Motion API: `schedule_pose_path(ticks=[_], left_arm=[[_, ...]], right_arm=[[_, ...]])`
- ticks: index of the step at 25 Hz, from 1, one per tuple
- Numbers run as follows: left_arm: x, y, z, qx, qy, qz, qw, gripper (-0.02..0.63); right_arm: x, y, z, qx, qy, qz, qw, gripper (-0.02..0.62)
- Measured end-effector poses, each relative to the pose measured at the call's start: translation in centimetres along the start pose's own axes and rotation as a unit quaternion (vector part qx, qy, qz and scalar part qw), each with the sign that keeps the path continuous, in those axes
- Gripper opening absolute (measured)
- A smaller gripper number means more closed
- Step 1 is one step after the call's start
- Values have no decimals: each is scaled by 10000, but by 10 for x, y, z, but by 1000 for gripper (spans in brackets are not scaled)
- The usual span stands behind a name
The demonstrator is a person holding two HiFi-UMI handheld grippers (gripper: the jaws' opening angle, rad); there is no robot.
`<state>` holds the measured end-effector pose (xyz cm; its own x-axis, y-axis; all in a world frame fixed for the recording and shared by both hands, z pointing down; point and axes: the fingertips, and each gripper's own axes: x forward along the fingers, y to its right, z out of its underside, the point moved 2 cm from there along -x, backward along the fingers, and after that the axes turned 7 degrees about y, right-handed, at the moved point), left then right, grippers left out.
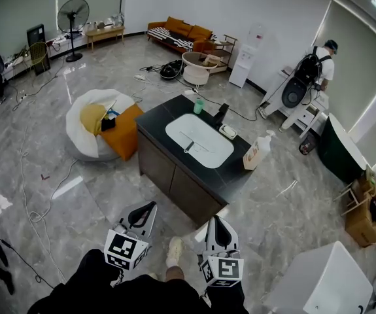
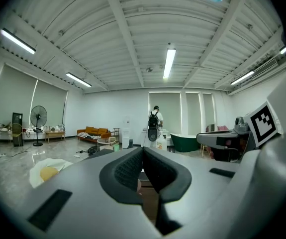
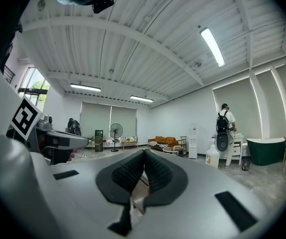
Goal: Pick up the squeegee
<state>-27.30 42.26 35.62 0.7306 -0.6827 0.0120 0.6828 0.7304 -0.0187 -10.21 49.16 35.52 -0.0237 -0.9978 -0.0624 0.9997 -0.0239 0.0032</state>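
Left gripper, right gripper clenched, empty, bottom centre. Squeegee lies in sink, frame centre: close in, open jaws first.

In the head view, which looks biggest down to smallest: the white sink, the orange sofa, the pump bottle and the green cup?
1. white sink
2. orange sofa, close behind; it stands much farther from the camera, so it only looks smaller
3. pump bottle
4. green cup

The thin tool lying in the sink is too small to make out. The head view's bottom edge cuts off the person's dark sleeves and the white box.
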Motion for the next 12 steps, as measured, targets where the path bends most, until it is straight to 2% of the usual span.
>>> schedule_pose_path(ticks=[12], left_arm=[[143, -44, 14, 17, -229, -224, 9995, 23]], right_arm=[[140, 77, 29, 163, -182, -283, 9993, 17]])
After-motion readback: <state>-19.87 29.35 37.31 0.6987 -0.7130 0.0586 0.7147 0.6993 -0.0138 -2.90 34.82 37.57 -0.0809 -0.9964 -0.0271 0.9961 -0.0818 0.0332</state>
